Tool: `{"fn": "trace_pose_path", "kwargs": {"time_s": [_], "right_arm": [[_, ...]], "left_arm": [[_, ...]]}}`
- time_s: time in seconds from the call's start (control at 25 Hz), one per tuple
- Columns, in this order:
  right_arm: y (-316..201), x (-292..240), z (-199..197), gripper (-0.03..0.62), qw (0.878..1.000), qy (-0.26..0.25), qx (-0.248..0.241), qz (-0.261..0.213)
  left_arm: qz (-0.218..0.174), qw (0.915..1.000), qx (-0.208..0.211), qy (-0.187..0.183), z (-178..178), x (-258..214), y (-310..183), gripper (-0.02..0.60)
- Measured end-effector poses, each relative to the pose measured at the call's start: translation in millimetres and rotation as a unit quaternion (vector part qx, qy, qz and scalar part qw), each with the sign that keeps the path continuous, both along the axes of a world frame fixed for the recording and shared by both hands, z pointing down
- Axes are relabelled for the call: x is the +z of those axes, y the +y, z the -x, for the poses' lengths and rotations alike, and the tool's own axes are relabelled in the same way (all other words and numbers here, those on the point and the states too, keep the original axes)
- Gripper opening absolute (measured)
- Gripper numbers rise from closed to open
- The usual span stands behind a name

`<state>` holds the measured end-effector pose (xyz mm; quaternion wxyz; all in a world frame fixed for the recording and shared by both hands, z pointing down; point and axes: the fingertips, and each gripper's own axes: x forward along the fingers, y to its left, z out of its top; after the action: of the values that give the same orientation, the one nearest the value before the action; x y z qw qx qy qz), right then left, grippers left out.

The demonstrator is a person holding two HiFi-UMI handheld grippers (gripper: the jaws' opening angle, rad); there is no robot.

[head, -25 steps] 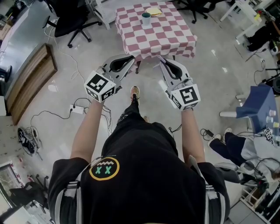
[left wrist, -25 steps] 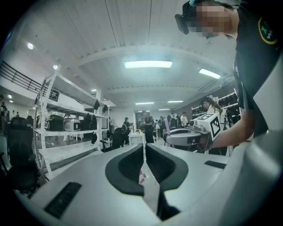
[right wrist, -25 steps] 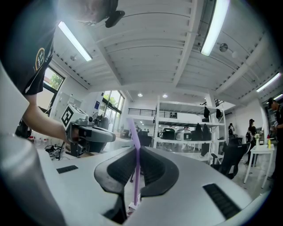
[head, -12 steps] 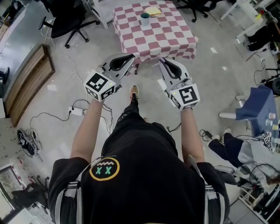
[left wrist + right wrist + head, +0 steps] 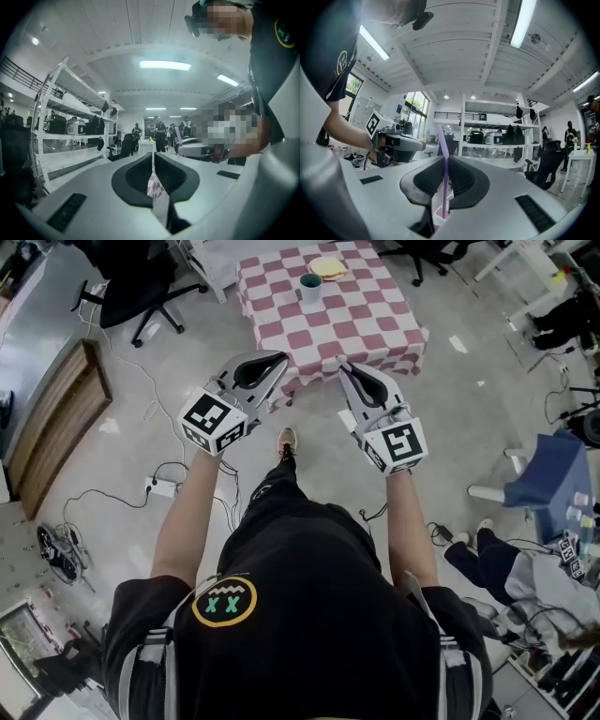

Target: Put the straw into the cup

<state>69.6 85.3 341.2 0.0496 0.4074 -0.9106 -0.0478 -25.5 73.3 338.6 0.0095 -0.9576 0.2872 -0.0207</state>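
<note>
Right gripper [image 5: 444, 158] is clamped on a thin purple plastic straw [image 5: 442, 140]. The straw sticks up past the jaw tips, and its lower end runs down between the pads until the gripper body hides it. In the head view the straw is too thin to pick out; it may be the faint line at that gripper's tip, can't confirm.

Left gripper [image 5: 153, 155] has its jaws pressed together with nothing between them. Only a sliver of checked cloth shows through the slot behind the tips.

Small teal round cup [image 5: 310, 284] stands upright on the square table with red-and-white checked cloth [image 5: 361, 320], toward its far side and well ahead of both grippers. Can't read the cup's inside from here. A flat yellow item [image 5: 328, 266] lies just beyond the cup; what it is, can't tell. The frame top cuts off the table's far edge, and the gripper tips overlap its near edge.

Pose: person in a black T-shirt [image 5: 309, 615] stands short of the table with both forearms stretched forward, roughly parallel. The grippers sit side by side and apart, jaws pointing at the table, marker cubes toward the body.
</note>
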Motion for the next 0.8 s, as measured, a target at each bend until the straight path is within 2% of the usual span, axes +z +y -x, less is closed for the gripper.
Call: {"fn": "trace_pose_path", "kwargs": {"time_s": [0.48,0.64,0.8], "right_arm": [[-104.6,-0.2,8.4,0.048,1.000,0.012,0.019,0.012],[-133.8,-8.8,20.9,0.048,1.000,0.005,0.018,0.005],[-160.4,-1.4,24.8,0.048,0.999,0.013,0.027,0.018]], "left_arm": [[0.015,0.9997,0.018,0.011,6.3,5.7,-108.4,0.032],[0.021,0.9995,0.022,0.013,13.7,7.1,-137.7,0.032],[0.026,0.9992,0.025,0.017,20.2,8.2,-164.1,0.032]]}}
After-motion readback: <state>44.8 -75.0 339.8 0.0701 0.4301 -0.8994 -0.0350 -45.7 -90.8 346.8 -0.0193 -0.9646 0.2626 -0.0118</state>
